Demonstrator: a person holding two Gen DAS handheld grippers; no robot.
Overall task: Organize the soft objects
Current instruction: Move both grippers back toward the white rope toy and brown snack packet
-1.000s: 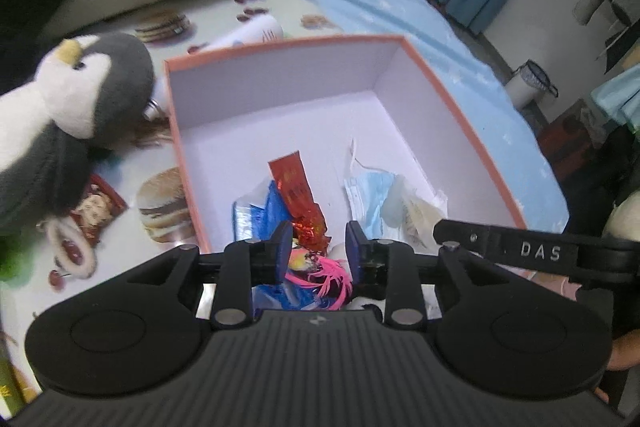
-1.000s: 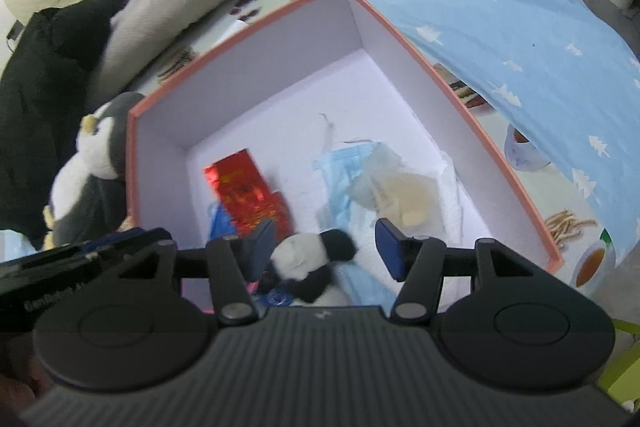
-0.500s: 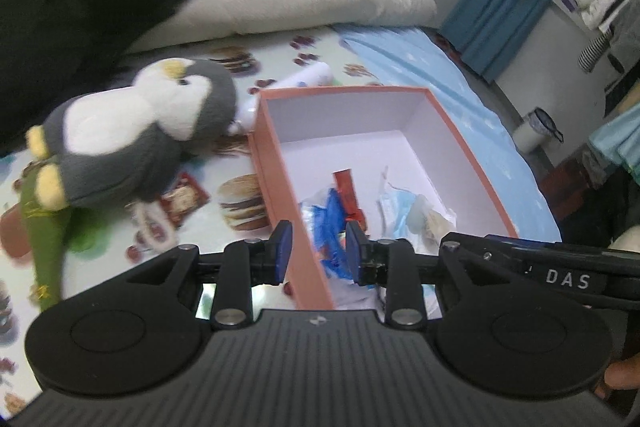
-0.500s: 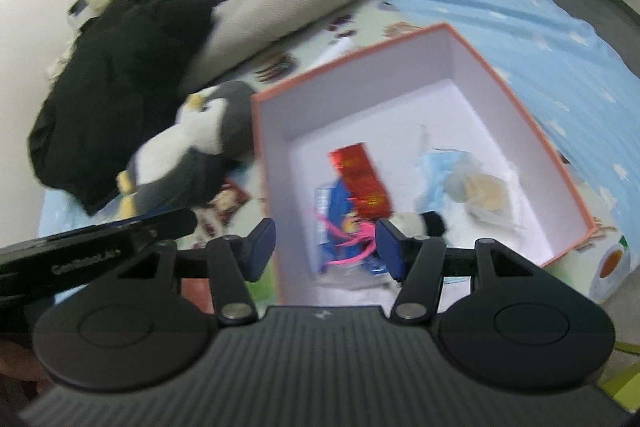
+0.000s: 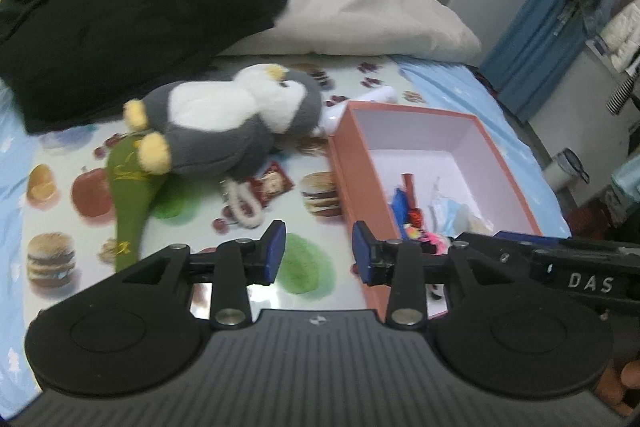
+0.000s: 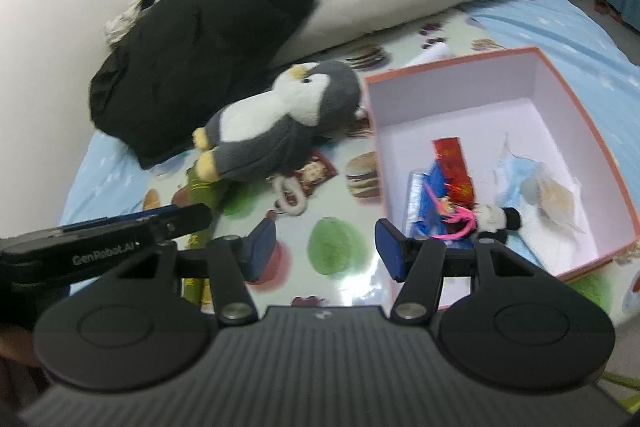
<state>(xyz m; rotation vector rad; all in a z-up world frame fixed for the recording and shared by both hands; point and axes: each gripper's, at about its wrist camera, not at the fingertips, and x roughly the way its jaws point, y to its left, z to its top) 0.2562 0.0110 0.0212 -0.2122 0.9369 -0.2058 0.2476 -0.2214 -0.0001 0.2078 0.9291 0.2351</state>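
Penguin plush lies on its side on the bed's fruit-and-burger printed mat, at 10 o'clock from the left gripper, head toward the salmon-rimmed box and just beside its far left corner. Left gripper: fingers parted, nothing between them, held above the mat with the box's near left wall at 3 o'clock. Right gripper: fingers spread wide, empty, over the mat at the box's near left corner. Box contents, seen from the right wrist: red packet, blue wrappers, pink-haired small toy, small panda plush and face mask, all on the box floor. Green soft item lies partly under the penguin's feet, at 9 o'clock. White ring keychain and a small picture card lie between penguin and box. Black jacket and grey quilt occupy the far bed at 12 o'clock.
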